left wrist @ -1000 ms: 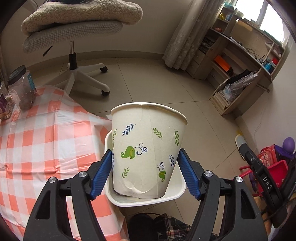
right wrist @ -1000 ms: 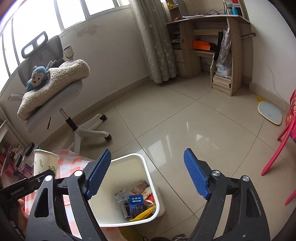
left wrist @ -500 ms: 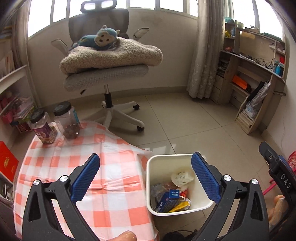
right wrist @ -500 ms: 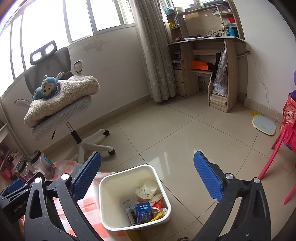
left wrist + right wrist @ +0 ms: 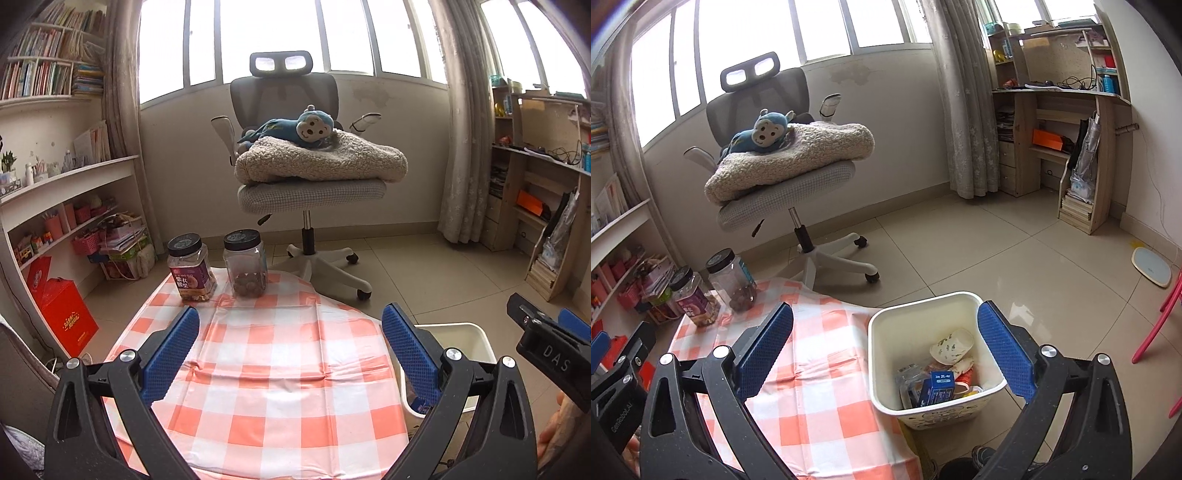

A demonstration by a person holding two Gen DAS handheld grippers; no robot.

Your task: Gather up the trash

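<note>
A white trash bin (image 5: 886,373) stands on the floor beside the table's right edge; its rim also shows in the left wrist view (image 5: 476,339). Inside it lie a leaf-print paper cup (image 5: 951,345), a blue carton (image 5: 936,387) and other wrappers. My left gripper (image 5: 291,354) is open and empty above the checked tablecloth (image 5: 277,376). My right gripper (image 5: 886,354) is open and empty, held above the bin and the table's edge.
Two dark-lidded jars (image 5: 190,267) (image 5: 245,267) stand at the table's far end. An office chair (image 5: 310,192) with a blanket and a blue monkey toy stands behind. Shelves are at the left, a wooden desk (image 5: 1067,147) at the right.
The left gripper let go of the paper cup, which now lies in the bin. Both grippers have lifted and tilted up, the left swinging back over the table.
</note>
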